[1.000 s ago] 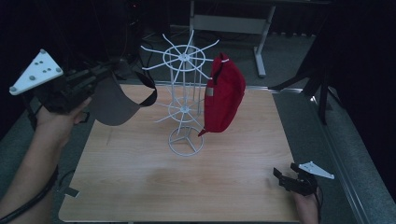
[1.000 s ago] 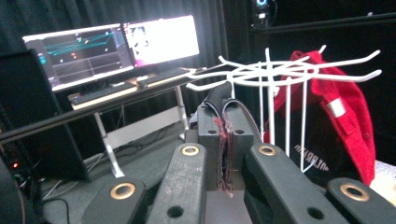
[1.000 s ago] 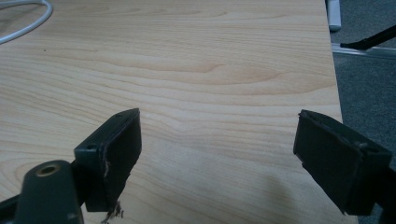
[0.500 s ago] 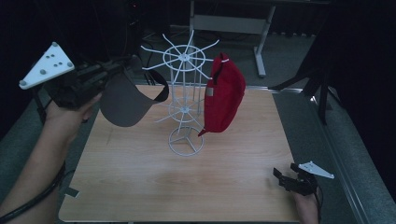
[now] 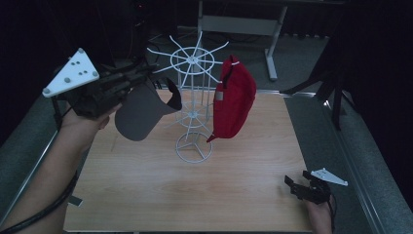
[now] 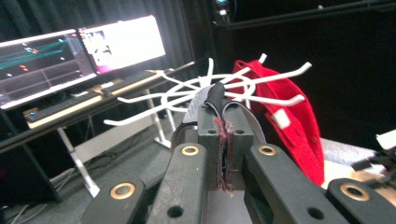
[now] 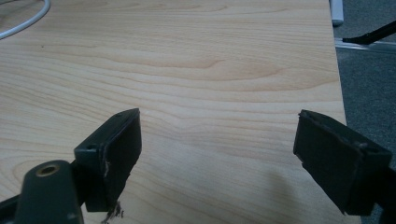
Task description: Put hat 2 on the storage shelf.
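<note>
Right gripper (image 5: pixel 298 186) rests low at the near table (image 5: pixel 234 204) corner, jaws wide, nothing between them. Left gripper (image 6: pixel 223 122) pinches the dark cap (image 5: pixel 146 109) by a fold of its fabric, held in the air just beside the white wire rack (image 5: pixel 192 92). Risk: the stiff brim could catch a thin prong and tip the light rack, or knock off the soft red cap (image 5: pixel 235 100) hanging beyond.

Light wood table (image 5: pixel 146 190) is carrying one item directly: a white wire rack (image 5: pixel 194 117), its ring base sitting just behind the middle. Red cap (image 5: pixel 235 97) is hanging off the rack, not touching wood.
</note>
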